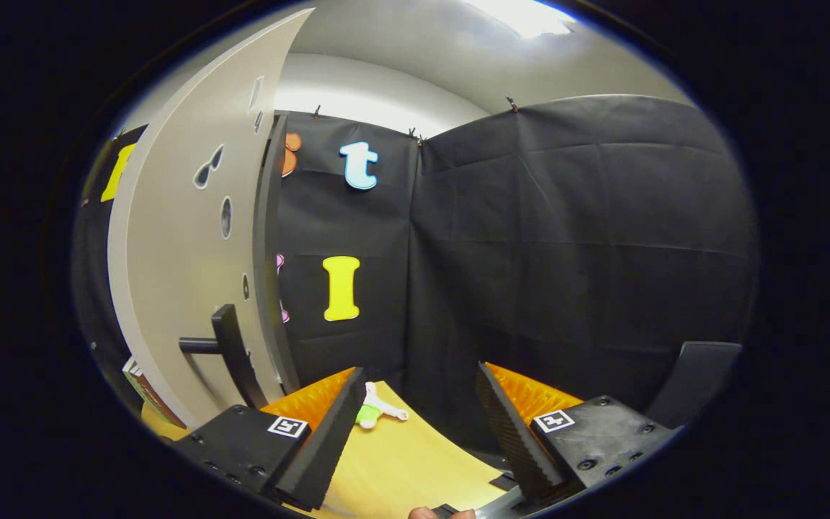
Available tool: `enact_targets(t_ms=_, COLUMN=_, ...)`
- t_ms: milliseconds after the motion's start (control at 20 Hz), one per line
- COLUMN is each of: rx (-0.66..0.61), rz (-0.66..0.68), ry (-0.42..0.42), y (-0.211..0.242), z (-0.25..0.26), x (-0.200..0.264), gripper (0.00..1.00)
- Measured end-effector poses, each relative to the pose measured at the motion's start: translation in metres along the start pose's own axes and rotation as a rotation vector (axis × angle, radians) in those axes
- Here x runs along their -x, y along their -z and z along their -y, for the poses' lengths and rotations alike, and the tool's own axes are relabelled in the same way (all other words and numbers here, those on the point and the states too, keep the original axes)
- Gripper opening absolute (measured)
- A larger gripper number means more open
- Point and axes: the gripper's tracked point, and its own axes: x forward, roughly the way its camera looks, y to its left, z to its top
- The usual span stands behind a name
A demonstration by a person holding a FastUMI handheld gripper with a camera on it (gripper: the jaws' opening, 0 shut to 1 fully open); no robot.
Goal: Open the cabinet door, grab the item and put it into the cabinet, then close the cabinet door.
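Cabinet door swung open; item untouched near tabletop's far edge; gripper fingers wide, empty; grabbing, stowing, closing left.

A pale grey cabinet door stands swung open, with a dark bar handle near its lower edge. A small green and white item lies on the tabletop beside it.

A matt, smooth painted cabinet door carries a matt handle. The desk looks like smooth pale wood. The tool has ribbed, rough-textured pads, spread apart.
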Motion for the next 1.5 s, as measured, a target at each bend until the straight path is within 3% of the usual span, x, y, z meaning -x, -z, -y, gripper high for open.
enact_targets(t_ms=150, rx=0.036, rz=0.013, ry=0.011, y=-0.001, z=-0.011, x=-0.011, gripper=0.94)
enact_targets(t_ms=500, rx=-0.028, rz=-0.018, ry=-0.004, y=0.006, z=-0.022, x=-0.003, gripper=0.94)
enact_targets(t_ms=1500, rx=-0.034, rz=-0.062, ry=-0.251, y=0.017, z=-0.167, x=0.05, gripper=0.93)
